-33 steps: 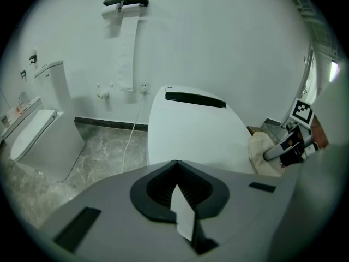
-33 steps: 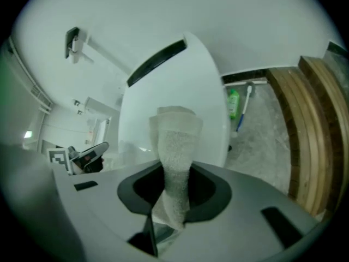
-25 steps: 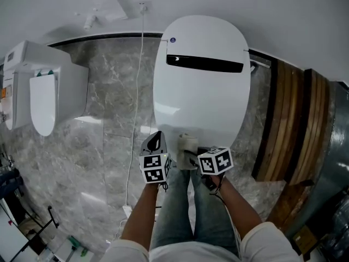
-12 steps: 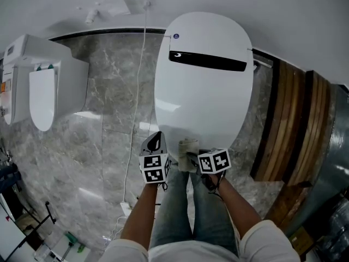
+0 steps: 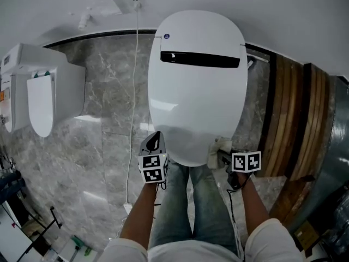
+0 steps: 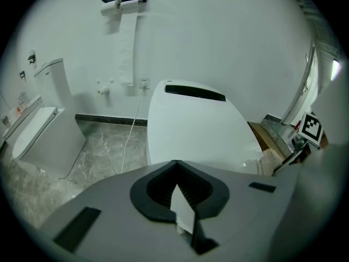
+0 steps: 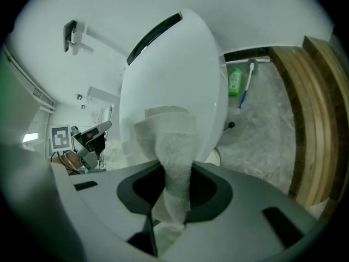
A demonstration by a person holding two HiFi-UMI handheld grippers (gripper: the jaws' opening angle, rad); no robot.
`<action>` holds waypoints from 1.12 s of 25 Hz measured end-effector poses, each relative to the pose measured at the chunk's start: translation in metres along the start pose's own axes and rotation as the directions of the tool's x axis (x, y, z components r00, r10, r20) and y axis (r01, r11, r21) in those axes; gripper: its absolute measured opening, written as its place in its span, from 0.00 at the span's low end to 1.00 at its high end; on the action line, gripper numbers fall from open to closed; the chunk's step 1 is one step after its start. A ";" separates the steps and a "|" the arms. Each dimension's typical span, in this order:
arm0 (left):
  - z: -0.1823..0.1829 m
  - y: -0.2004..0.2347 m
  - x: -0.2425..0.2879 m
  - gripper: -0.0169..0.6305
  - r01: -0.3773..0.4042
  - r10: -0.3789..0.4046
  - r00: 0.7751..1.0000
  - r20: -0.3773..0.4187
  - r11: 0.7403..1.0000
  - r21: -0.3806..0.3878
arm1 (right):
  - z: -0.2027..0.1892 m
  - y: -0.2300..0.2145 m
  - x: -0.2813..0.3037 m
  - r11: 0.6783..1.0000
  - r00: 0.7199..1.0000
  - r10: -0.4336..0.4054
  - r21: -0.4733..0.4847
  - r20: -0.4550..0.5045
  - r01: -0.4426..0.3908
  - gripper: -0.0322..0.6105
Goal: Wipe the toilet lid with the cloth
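The white toilet lid [image 5: 196,86] lies closed in the middle of the head view. My right gripper [image 5: 222,156] is shut on a pale folded cloth [image 5: 220,146], which rests against the lid's front right edge. In the right gripper view the cloth [image 7: 170,141] stands up out of the jaws in front of the lid [image 7: 185,70]. My left gripper [image 5: 155,144] hovers at the lid's front left edge, shut with nothing in it. The left gripper view shows the lid [image 6: 191,130] ahead and the cloth [image 6: 268,160] at the far right.
A second toilet [image 5: 41,91] stands at the left on the marble floor. A white cord [image 5: 134,86] runs down the wall and across the floor. Wooden slats [image 5: 294,119] rise at the right. A green bottle [image 7: 234,81] and a brush [image 7: 245,89] sit behind the toilet.
My right gripper has carried the cloth to the right along the lid's front edge, from the middle to the front right corner. The left gripper has stayed put.
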State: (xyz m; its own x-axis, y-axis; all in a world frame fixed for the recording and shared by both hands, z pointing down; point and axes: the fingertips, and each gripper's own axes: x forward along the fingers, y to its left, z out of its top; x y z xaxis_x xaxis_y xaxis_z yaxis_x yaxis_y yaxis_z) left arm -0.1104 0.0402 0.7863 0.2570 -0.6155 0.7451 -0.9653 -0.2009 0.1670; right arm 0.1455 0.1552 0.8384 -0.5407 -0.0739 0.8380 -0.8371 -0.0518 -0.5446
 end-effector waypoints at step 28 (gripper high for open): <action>0.235 -0.034 -0.170 0.05 0.001 0.038 0.923 0.383 0.995 -0.102 | 0.159 0.169 -0.163 0.974 0.870 0.054 -0.217 0.491 0.062 0.19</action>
State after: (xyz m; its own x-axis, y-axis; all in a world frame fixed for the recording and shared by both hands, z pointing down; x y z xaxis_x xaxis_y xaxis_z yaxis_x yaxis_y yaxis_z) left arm -0.1103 -0.0273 0.5026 0.2181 -0.8675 0.4472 -0.9648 -0.1228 0.2325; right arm 0.1051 0.0001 0.6041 -0.4744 -0.5556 0.6828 -0.8672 0.1615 -0.4711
